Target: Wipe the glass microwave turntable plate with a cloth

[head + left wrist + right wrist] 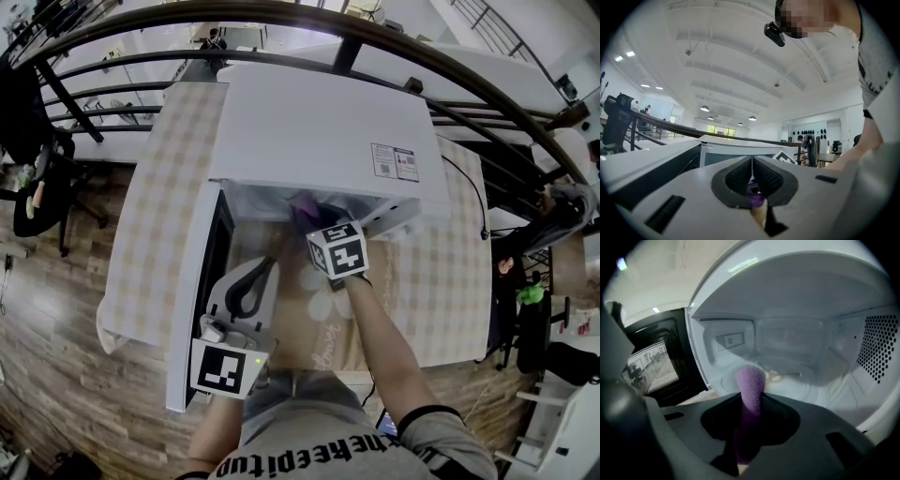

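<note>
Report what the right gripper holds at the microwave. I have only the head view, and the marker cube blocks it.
Observer: The right gripper has its jaws clamped on a purple cloth, which sticks out ahead of them.
Operator: Confirm the plate is inside.
Observer: The glass turntable plate lies on the floor of the microwave, beyond the cloth's tip. I cannot tell whether they touch.
Operator: Check the left jaws.
Observer: The left gripper has its jaws pressed together.
</note>
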A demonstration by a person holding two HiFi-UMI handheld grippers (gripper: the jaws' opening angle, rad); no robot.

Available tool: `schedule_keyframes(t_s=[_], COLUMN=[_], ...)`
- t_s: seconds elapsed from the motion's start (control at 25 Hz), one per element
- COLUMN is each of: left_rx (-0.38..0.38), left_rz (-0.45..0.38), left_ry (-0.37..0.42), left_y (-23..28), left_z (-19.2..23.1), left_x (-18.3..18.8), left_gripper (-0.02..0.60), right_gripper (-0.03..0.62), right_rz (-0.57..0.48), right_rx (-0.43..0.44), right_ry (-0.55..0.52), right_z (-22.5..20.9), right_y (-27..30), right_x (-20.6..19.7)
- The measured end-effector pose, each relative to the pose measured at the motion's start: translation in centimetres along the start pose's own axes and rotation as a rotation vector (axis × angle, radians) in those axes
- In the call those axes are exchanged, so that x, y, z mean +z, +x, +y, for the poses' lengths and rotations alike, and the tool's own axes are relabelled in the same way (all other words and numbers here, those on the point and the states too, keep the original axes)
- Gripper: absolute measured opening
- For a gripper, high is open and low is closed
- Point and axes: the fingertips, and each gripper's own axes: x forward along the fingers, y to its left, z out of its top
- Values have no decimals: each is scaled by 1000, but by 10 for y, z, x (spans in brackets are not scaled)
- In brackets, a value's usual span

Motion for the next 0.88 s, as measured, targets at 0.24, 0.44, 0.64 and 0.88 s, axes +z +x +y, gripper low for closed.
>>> schedule_keyframes(t_s=[0.24,0.44,0.64,0.88], left_rx=[0,0,-2,-1], left_rz=[6,14,20,25], left_ry=[-2,-7,-14,-24], left_y=[6,16,24,30], left_z=[1,3,4,9], left_x=[-1,-4,-5,-7], left_gripper=[12,12,12,12], right_gripper=[98,98,95,93], right_rz=[-10,-5,30,74], right_rx=[-151,-258,-331,-282], right_ry=[87,144,193,103], right_z=[-40,-68,-81,-73], right_y=[-7,-10,-6,7], right_x=[4,3,-1,-2])
